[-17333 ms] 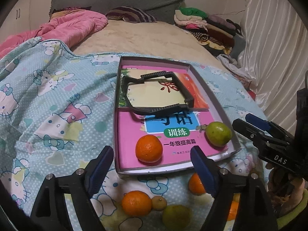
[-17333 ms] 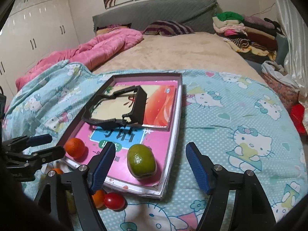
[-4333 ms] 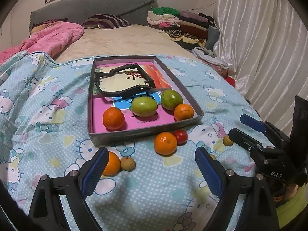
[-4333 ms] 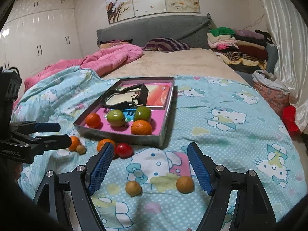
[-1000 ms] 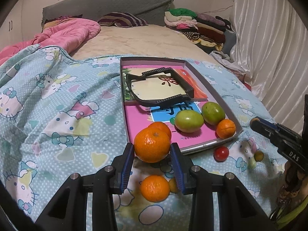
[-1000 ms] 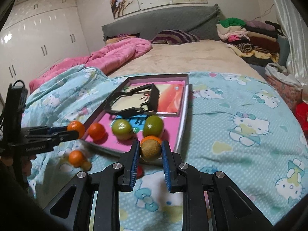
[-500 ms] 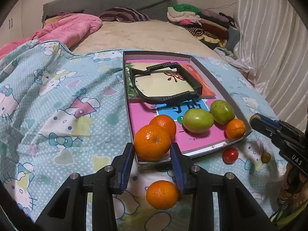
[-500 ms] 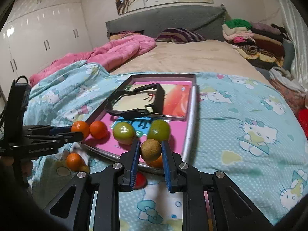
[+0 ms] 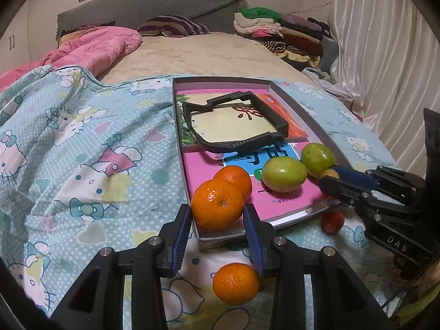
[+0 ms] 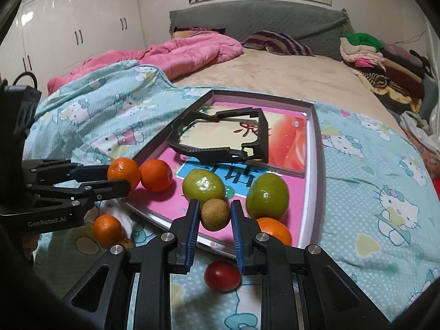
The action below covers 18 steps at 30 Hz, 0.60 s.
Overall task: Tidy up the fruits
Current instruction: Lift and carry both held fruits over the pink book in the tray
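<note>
So right now both my grippers are loaded, and I'm using the grey tray as my reference for everything. Starting leftmost: my left gripper is clamped on a mandarin, hanging right over the tray's near-left corner, basically just over the lip and snug against another mandarin already inside. A loose mandarin sits on the Hello Kitty blanket just outside that corner. Moving right, two green fruits are inside the tray near the front, and my right gripper is squeezing a small brown fruit, maybe a longan, above the front edge between them. A cherry tomato lies on the blanket just outside the front rim. My worry: the tray sits on soft bedding, so if I let go too close to the lip, either fruit could bounce back out. Also the mandarin could knock its neighbour and start things rolling. The black plastic frame hogs the far half, so room's tight.
</note>
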Each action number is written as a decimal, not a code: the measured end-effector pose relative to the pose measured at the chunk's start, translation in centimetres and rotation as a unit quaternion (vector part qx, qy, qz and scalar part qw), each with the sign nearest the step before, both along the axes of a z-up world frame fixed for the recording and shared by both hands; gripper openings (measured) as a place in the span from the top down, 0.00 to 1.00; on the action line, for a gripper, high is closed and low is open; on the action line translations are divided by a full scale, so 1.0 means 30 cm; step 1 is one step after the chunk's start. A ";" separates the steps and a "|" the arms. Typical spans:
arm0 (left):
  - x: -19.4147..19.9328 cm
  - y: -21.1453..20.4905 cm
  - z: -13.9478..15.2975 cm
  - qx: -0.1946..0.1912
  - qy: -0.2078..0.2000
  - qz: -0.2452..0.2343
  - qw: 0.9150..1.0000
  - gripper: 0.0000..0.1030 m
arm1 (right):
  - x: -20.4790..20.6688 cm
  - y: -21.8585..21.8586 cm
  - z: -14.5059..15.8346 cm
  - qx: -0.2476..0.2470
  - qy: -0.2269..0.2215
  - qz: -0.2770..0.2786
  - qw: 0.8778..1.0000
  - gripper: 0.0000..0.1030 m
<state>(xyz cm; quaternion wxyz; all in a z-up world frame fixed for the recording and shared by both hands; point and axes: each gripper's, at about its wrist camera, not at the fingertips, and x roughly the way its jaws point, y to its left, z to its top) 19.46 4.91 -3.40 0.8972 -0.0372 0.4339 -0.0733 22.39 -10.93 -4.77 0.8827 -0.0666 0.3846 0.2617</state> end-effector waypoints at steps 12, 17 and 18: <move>0.018 -0.003 -0.005 0.008 -0.006 -0.001 1.000 0.61 | 0.018 0.026 -0.031 -0.023 0.005 0.000 1.000 0.78; 0.023 -0.003 -0.011 0.008 -0.005 -0.003 1.000 0.60 | 0.020 0.034 -0.052 -0.034 0.009 0.004 0.999 0.78; 0.025 0.000 -0.011 0.005 -0.004 -0.002 1.000 0.60 | 0.021 0.035 -0.054 -0.033 0.009 0.005 0.999 0.78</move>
